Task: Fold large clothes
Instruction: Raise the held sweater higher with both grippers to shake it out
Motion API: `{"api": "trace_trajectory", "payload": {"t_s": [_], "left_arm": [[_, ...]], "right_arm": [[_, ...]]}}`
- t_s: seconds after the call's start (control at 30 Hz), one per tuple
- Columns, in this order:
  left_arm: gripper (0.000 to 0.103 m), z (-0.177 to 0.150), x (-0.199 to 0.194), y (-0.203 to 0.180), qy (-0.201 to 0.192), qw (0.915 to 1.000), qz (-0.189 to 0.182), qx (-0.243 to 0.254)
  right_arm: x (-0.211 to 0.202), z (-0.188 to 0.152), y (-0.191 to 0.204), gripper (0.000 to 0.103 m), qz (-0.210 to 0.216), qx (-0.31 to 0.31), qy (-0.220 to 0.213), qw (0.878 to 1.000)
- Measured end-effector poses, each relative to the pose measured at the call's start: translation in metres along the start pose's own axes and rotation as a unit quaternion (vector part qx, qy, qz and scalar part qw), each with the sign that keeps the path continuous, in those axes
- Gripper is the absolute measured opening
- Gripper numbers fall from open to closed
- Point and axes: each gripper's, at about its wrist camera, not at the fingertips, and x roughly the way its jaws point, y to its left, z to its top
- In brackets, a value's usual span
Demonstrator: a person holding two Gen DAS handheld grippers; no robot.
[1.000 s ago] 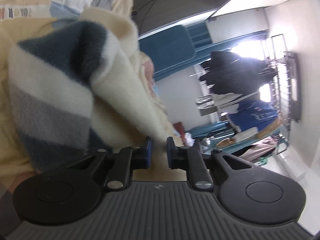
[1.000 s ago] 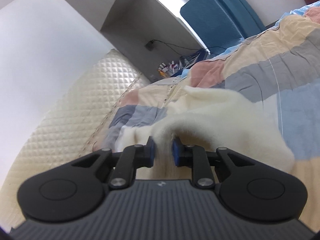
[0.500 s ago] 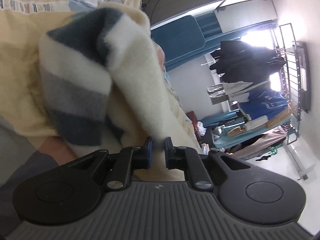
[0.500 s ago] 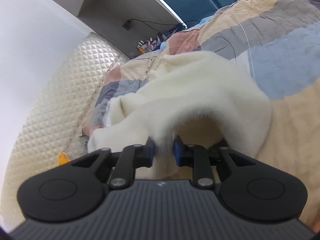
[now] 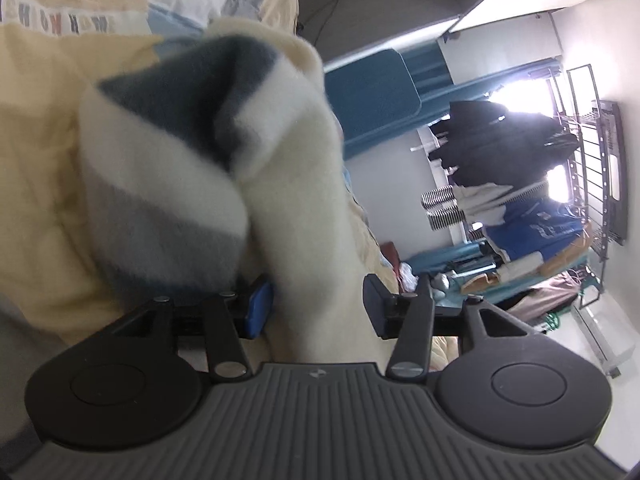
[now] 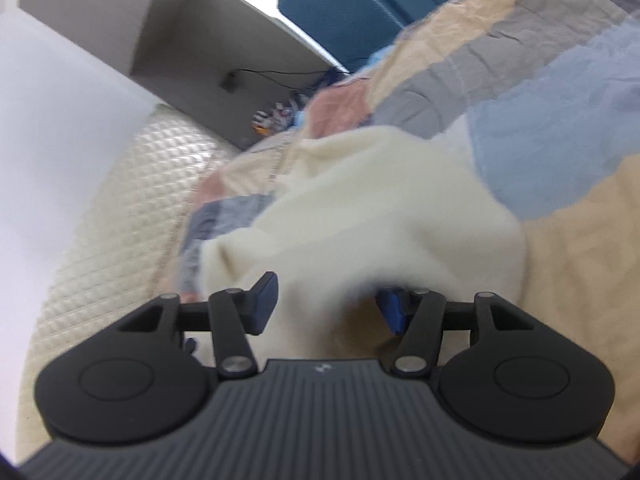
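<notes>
Fleece sweater (image 5: 208,184) lies loose between both just-opening tongs, left (image 5: 318,310) and right (image 6: 326,304); released, its fold may spring apart on the bed (image 6: 560,208).

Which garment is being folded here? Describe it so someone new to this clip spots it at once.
Start from the patchwork quilt covering the bed. On it lies a fluffy cream fleece garment, bunched in front of both grippers. Unlike the flat, crinkled quilt, it is thick and fuzzy, and the left wrist view shows broad dark blue, grey and white stripes on its other face.
</notes>
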Motion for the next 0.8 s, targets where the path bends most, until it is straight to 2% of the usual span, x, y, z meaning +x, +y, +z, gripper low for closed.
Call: {"api": "trace_trajectory", "payload": {"t_s": [0.1, 0.17, 0.2, 0.23, 0.27, 0.3, 0.4, 0.5, 0.6, 0.8], "left_arm": [[0.054, 0.005, 0.009, 0.0, -0.004, 1.0, 0.004, 0.0], [0.052, 0.007, 0.015, -0.001, -0.004, 0.9999, 0.002, 0.009], [0.04, 0.007, 0.016, -0.002, -0.009, 0.9997, 0.004, 0.02], [0.033, 0.008, 0.017, -0.005, -0.013, 0.9993, 0.007, 0.034], [0.02, 0.009, 0.017, -0.007, -0.017, 0.9989, 0.009, 0.044], [0.015, 0.01, 0.013, -0.008, -0.025, 0.9986, 0.002, 0.047], [0.013, 0.007, -0.004, -0.018, -0.048, 0.9968, -0.028, 0.057], [0.012, 0.002, -0.032, -0.038, -0.074, 0.9914, -0.057, 0.091], [0.012, -0.004, -0.063, -0.061, -0.102, 0.9838, -0.086, 0.12], [0.012, -0.015, -0.119, -0.111, -0.144, 0.9678, -0.122, 0.166]], "right_arm": [[0.012, 0.003, -0.007, 0.056, -0.012, 0.017, 0.008, 1.0], [0.016, 0.004, -0.007, 0.048, -0.021, 0.011, 0.003, 1.0], [0.017, 0.005, -0.005, 0.04, -0.027, 0.003, -0.002, 1.0], [0.017, 0.006, -0.004, 0.033, -0.031, -0.005, -0.009, 0.999], [0.017, 0.007, -0.004, 0.029, -0.031, -0.009, -0.016, 0.999], [0.015, 0.008, -0.003, 0.02, -0.03, -0.013, -0.023, 0.999], [0.007, 0.013, -0.001, 0.016, -0.021, -0.024, -0.047, 0.998], [-0.01, 0.012, 0.01, 0.015, 0.005, -0.052, -0.08, 0.995], [-0.038, 0.009, 0.021, 0.014, 0.045, -0.062, -0.117, 0.99], [-0.096, 0.016, 0.064, 0.014, 0.092, -0.117, -0.176, 0.973]]}}
